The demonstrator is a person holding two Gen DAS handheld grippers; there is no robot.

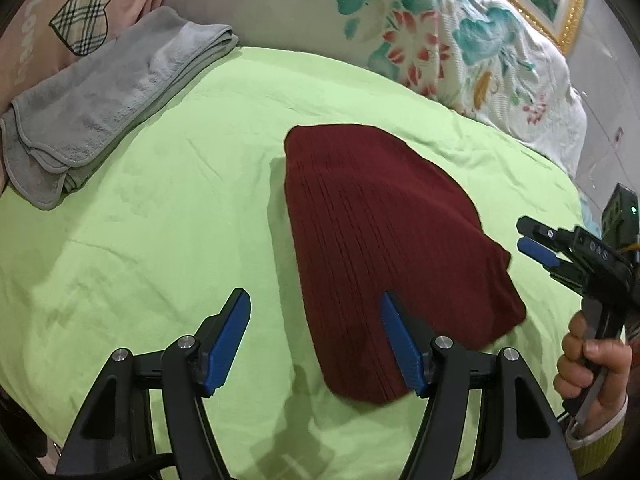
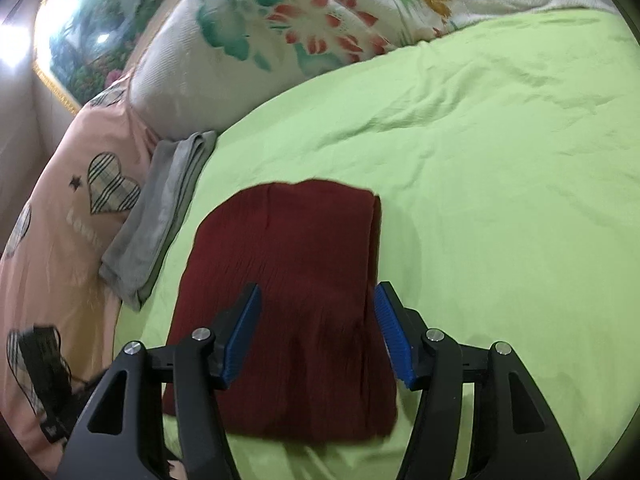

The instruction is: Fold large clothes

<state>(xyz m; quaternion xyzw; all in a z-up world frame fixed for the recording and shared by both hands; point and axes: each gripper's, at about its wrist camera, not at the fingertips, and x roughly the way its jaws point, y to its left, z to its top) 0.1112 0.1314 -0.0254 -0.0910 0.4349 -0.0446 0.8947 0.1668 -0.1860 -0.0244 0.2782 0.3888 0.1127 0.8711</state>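
Observation:
A dark red ribbed garment [image 1: 380,220] lies folded into a flat packet on the green bed sheet [image 1: 160,220]. My left gripper [image 1: 314,300] hovers open at the packet's near left edge; its right pad is over the cloth and its left pad over bare sheet. Nothing is pinched. In the right wrist view the same garment [image 2: 296,248] lies under my right gripper [image 2: 318,290], whose jaws stand open above the cloth's near right part without pressing it. The right gripper [image 1: 524,236] also shows at the right edge of the left wrist view, held by a hand [image 1: 592,360].
A folded grey towel [image 1: 100,108] [image 2: 160,216] lies left of the garment beside a pink pillow [image 1: 80,8] with plaid hearts. A bunched floral quilt [image 1: 460,40] [image 2: 280,20] lines the far side. A black object with cords [image 2: 44,360] rests on the pillow. Bare green sheet [image 2: 500,160] spreads right.

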